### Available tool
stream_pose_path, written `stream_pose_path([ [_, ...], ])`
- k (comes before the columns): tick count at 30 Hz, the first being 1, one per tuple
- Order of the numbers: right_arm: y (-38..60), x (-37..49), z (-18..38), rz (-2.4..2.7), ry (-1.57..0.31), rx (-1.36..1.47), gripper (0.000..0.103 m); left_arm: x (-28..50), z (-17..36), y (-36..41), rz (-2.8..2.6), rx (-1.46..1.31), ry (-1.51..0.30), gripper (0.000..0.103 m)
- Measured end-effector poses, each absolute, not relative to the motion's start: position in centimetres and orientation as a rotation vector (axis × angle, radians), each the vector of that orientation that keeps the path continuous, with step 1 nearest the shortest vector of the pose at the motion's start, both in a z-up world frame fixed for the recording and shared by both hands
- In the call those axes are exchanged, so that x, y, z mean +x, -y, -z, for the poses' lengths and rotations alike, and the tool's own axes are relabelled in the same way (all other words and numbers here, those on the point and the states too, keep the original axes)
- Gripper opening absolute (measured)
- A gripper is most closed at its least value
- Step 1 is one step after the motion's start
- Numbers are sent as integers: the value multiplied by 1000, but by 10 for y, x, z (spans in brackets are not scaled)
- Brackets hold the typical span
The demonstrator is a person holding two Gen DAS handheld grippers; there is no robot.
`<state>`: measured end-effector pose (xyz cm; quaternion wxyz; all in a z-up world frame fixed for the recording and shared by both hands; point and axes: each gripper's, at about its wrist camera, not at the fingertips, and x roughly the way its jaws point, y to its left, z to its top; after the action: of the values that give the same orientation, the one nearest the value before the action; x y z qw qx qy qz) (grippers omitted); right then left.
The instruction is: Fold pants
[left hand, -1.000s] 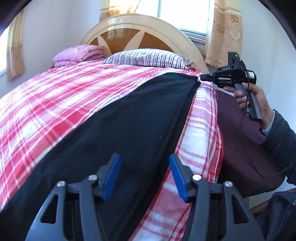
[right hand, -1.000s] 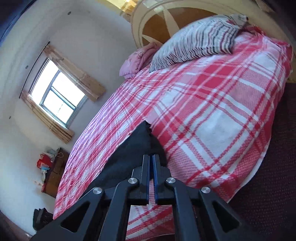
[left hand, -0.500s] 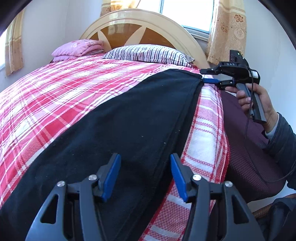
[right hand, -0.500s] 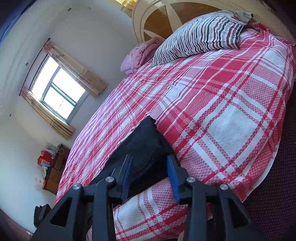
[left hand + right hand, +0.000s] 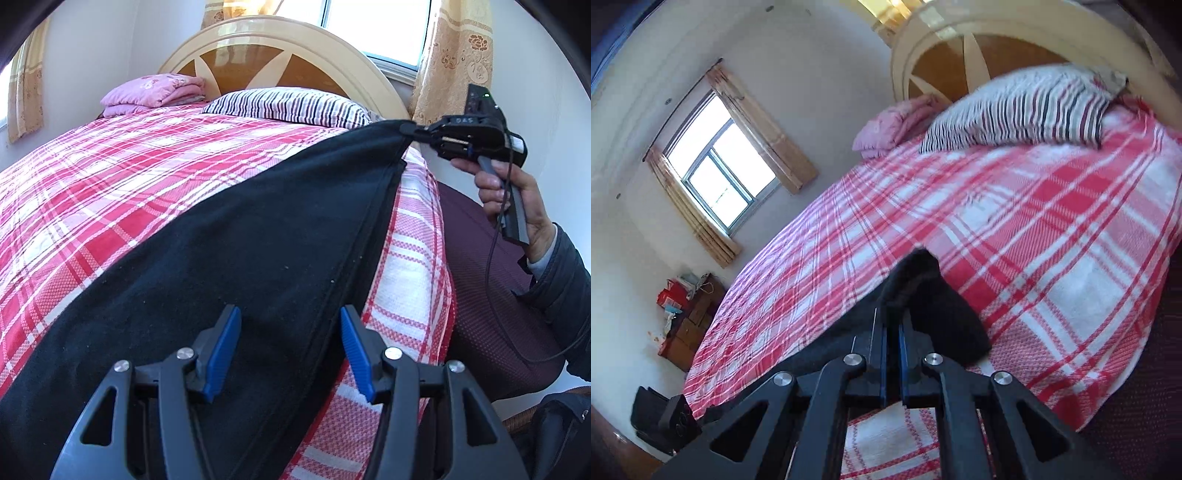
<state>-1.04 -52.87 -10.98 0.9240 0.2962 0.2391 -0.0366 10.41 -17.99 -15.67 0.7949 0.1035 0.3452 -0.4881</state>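
In the left wrist view the pants (image 5: 266,236) lie long and black down the right side of the bed (image 5: 122,192), their seamed edge running close beside the bed's right edge, from near the striped pillow (image 5: 291,107) at the headboard end toward the camera. The left gripper (image 5: 290,347) hovers just over the near part of the cloth with its blue pads wide apart and nothing between them. At the far end the right gripper (image 5: 412,131) has a corner of the pants pinched and lifted a little off the plaid cover, so the fabric rises to a peak there (the hand (image 5: 517,199) on its handle shows too). In the right wrist view the right gripper (image 5: 893,332) has its pads nearly together, only a thin slit between them, with a fold of black cloth (image 5: 931,302) gripped and bunching past the tips; the rest of the pants trails away under the camera toward the bed's near edge. The cloth looks soft, limp and fairly light, thick enough to sag and drag rather than slide, so it will likely follow whichever corner is carried. The best hold for the left gripper seems to be the seamed edge or hem near it, matching the corner already held.
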Motion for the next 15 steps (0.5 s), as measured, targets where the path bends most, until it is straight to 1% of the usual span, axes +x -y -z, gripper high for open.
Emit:
stream_pose_path([
  [7, 551, -8, 145, 126, -561, 667, 5, 100, 157, 176, 1082, 217, -749, 57],
  [10, 555, -8, 148, 132, -540, 670, 6, 95, 157, 175, 1099, 239, -740, 57],
  [12, 552, -9, 143, 184, -566, 626, 20, 93, 158, 175, 1086, 257, -728, 57],
  [13, 551, -13, 138, 209, -575, 610, 40, 93, 158, 175, 1081, 258, -728, 57],
  [14, 551, -18, 134, 202, -561, 627, 52, 94, 158, 175, 1073, 257, -729, 57],
  [15, 551, -26, 129, 194, -537, 650, 52, 94, 158, 175, 1062, 251, -730, 58],
])
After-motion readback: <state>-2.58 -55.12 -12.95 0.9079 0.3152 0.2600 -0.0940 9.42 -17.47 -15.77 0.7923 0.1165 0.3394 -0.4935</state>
